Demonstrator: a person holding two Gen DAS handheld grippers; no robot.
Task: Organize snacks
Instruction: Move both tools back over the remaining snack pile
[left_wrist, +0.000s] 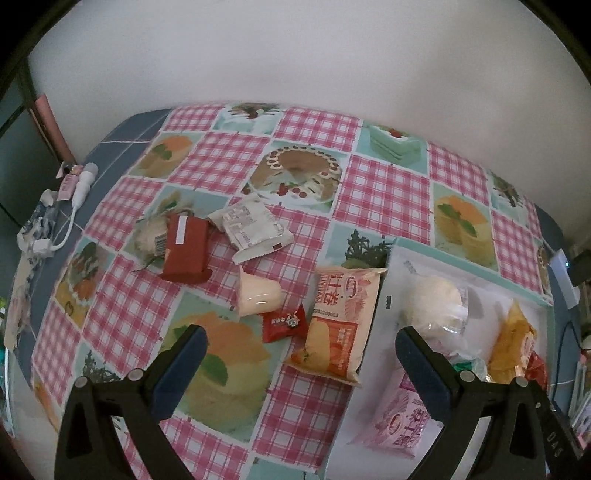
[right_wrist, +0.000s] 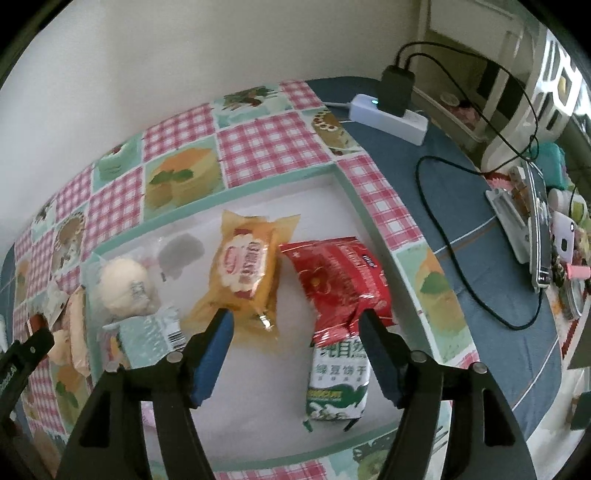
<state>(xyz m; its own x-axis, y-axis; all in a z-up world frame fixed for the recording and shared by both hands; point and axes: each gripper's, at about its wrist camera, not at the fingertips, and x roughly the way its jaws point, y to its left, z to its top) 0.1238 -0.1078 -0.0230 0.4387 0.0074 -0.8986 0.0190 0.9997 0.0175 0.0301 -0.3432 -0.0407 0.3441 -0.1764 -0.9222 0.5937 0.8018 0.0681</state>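
Only the right wrist shows the green-and-white packet (right_wrist: 338, 384) in the tray (right_wrist: 343, 184).

free: bare tray floor (right_wrist: 258, 373) under right tongs | blocked: red packet (right_wrist: 340, 280), green packet (right_wrist: 338, 384), possibly touching

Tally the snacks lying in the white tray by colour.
Cream bun in clear wrap: 1
Yellow-orange packet: 1
Red packet: 1
Green-and-white packet: 1
Pale silvery-green packet: 1
Pink packet: 1
Total: 6
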